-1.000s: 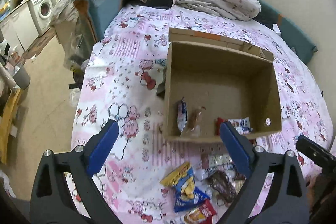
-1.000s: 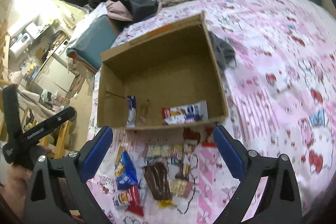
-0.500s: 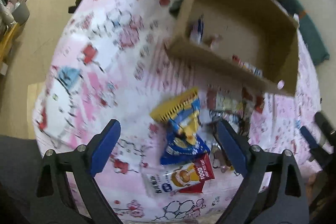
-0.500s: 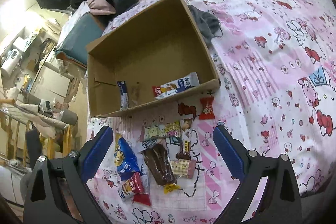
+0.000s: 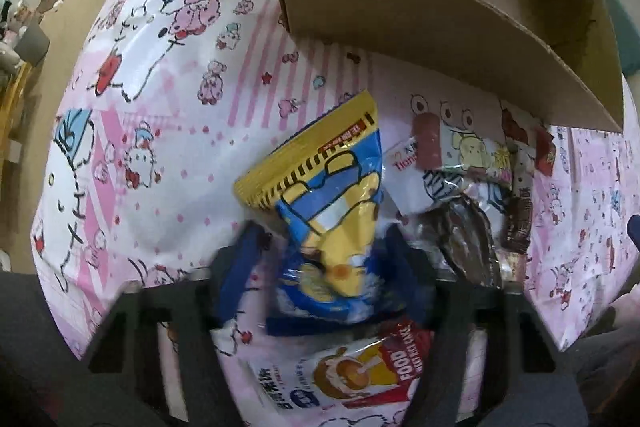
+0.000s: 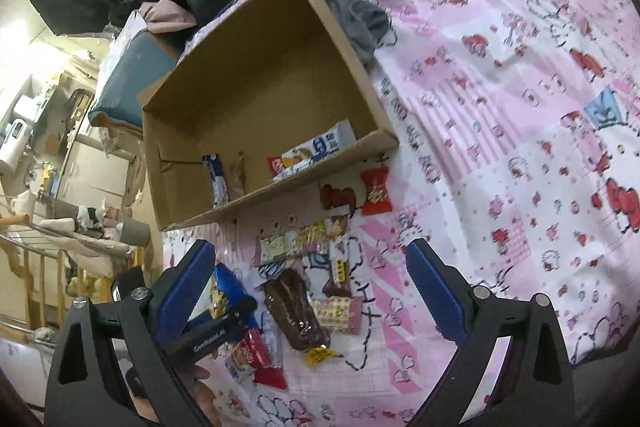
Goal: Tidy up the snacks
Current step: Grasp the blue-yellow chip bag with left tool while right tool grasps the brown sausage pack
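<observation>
The left gripper [image 5: 320,263] is sitting low over the bed [image 5: 168,99], at the near left of the snack pile. Its jaws are standing on either side of the lower part of the blue-and-yellow snack bag [image 5: 328,211]; motion blur is hiding whether the pads are pressing on it, so a grip cannot be confirmed. In the right wrist view, the same snack bag [image 6: 224,293] is lying at the left end of the pile, with the left gripper's black finger crossing it. A red-and-white packet [image 5: 360,375] is lying just near of the bag. To the right, a brown wrapped snack [image 6: 298,311], a pale cartoon-print packet [image 6: 292,241] and a small red sachet [image 6: 376,191] are resting on the pink cartoon-print bedsheet. The cardboard box [image 6: 360,67] is sitting just beyond the pile, holding three snacks along its near wall. The right gripper [image 6: 312,291] is hovering above the pile, jaws standing wide apart and holding nothing.
</observation>
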